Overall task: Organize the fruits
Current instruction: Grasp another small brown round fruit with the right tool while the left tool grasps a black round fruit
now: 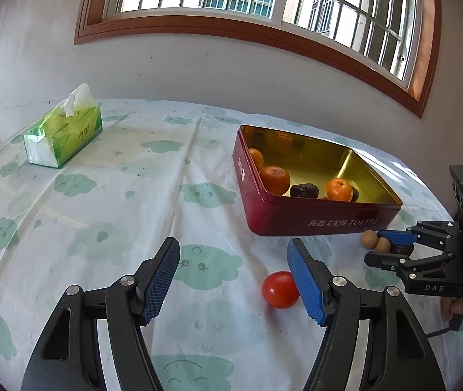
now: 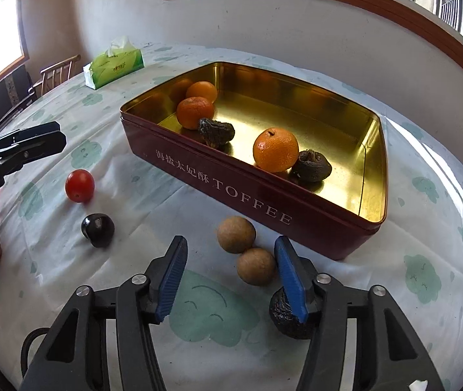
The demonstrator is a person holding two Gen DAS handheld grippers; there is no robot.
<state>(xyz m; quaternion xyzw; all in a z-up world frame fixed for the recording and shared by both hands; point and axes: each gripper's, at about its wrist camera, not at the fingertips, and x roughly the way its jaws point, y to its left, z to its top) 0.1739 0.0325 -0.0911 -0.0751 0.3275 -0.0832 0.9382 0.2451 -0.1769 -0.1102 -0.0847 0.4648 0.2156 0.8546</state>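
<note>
From the left wrist view, the left gripper (image 1: 234, 244) hangs over the tablecloth (image 1: 101, 195) with its jaws spread and nothing between them. The red tomato (image 1: 278, 290) lies loose on the cloth just beside the right-hand pad, partly hidden behind it, so it sits off to the right of the gap rather than inside it. Judging from this, the left hand is the nearer one for the tomato, and a small shift to the right should centre it. Beyond stands the red toffee tin (image 1: 313, 223), open, with oranges (image 1: 274, 180) and dark wrinkled fruits already in it. At the right edge the right gripper (image 1: 375, 247) reaches low beside the tin's front wall, right at two brown longans (image 1: 369, 238). From the right wrist view, that gripper's jaws also stand apart, pinching nothing. The two longans lie touching each other on the cloth, the nearer one just inside the right-hand pad, the farther one ahead between the fingertips and close to the tin wall. The pair lines up slantwise, from ahead-left to near-right, so I judge a closing grip would catch only one of them. A wrinkled dark fruit (image 2: 288, 322) lies under the right-hand finger, and a glossy dark fruit (image 2: 97, 229) sits well to the left, near the tomato.
</note>
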